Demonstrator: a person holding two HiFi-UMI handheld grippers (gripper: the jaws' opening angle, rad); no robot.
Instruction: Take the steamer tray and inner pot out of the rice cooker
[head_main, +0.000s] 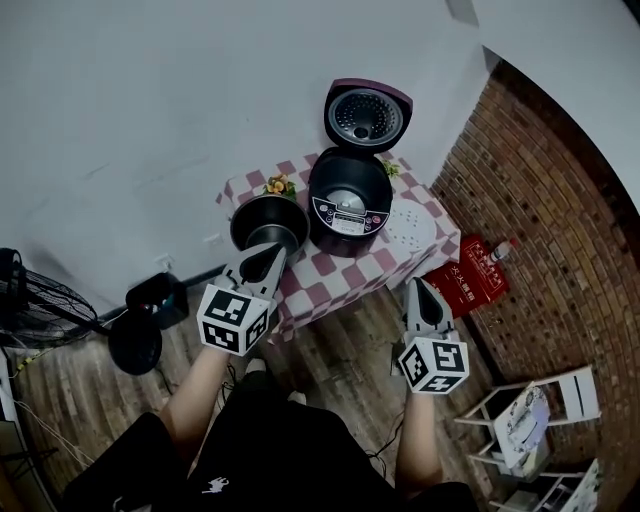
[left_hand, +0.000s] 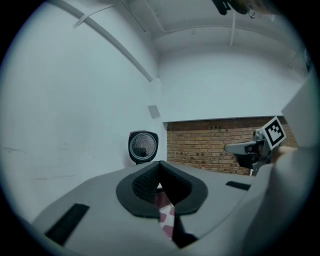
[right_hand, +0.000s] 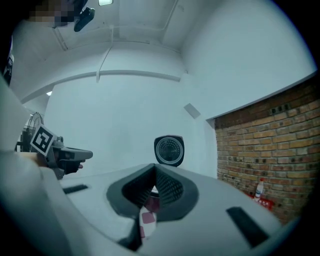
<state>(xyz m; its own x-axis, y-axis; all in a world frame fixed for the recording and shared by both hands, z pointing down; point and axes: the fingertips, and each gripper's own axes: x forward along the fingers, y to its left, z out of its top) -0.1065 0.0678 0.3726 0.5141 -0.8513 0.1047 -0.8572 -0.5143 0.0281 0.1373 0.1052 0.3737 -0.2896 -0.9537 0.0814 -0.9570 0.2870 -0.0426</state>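
Left tongs (head_main: 271, 250) hide part of the inner pot (head_main: 268, 220); the fan (head_main: 45, 300) is cut off.

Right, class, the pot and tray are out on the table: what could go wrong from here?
The pot sits at the table's near left corner, by the left gripper; a bump might knock it off. The tray lies near the right edge and could slide off.

We look down into a plain, home-like room: wood-plank floor (head_main: 80, 390), brick wall (head_main: 560, 230) at right, small checkered-cloth table (head_main: 340, 282) bearing a rice cooker (head_main: 348, 200), fan (head_main: 40, 300) at left.
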